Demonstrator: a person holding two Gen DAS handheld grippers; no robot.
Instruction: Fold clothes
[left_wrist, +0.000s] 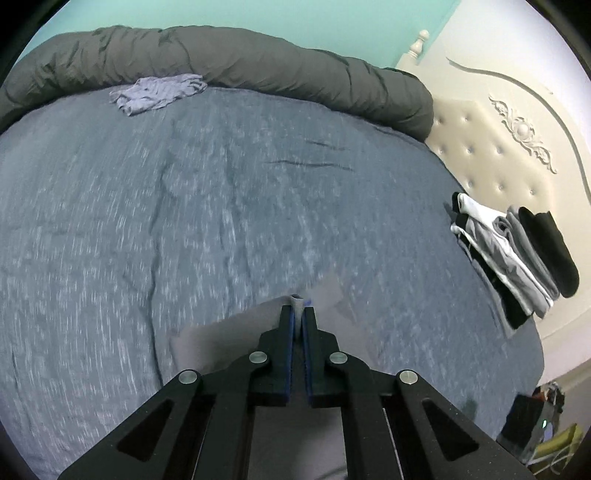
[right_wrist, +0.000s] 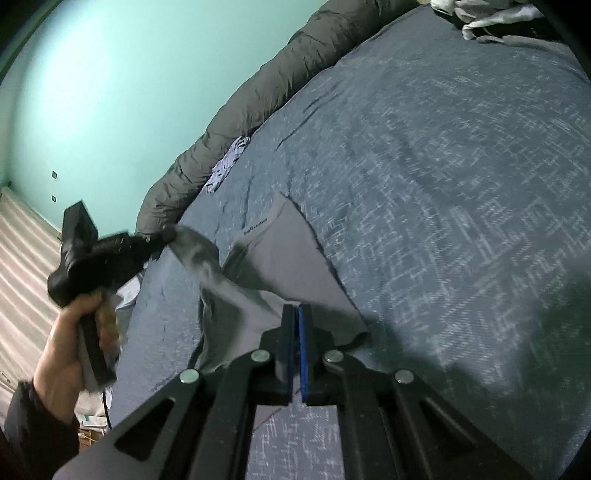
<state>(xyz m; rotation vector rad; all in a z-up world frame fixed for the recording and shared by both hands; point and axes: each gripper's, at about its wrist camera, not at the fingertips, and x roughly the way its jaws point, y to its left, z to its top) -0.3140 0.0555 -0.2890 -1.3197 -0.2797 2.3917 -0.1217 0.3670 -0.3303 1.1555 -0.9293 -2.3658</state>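
Observation:
A grey garment (right_wrist: 288, 258) with small lettering near one edge hangs and drapes over the blue bedspread (right_wrist: 443, 184). My right gripper (right_wrist: 297, 308) is shut on its near edge. My left gripper (left_wrist: 298, 306) is shut on another part of the same grey garment (left_wrist: 229, 332), a small bunch of cloth poking out between its fingertips. In the right wrist view a person's hand (right_wrist: 70, 343) holds the left gripper (right_wrist: 159, 242) at the left, the cloth stretched and blurred between the two grippers.
A stack of folded black, white and grey clothes (left_wrist: 517, 254) lies by the cream tufted headboard (left_wrist: 491, 158). A crumpled lilac garment (left_wrist: 159, 92) sits near the rolled dark grey duvet (left_wrist: 258, 62) along the far bed edge. A teal wall stands behind.

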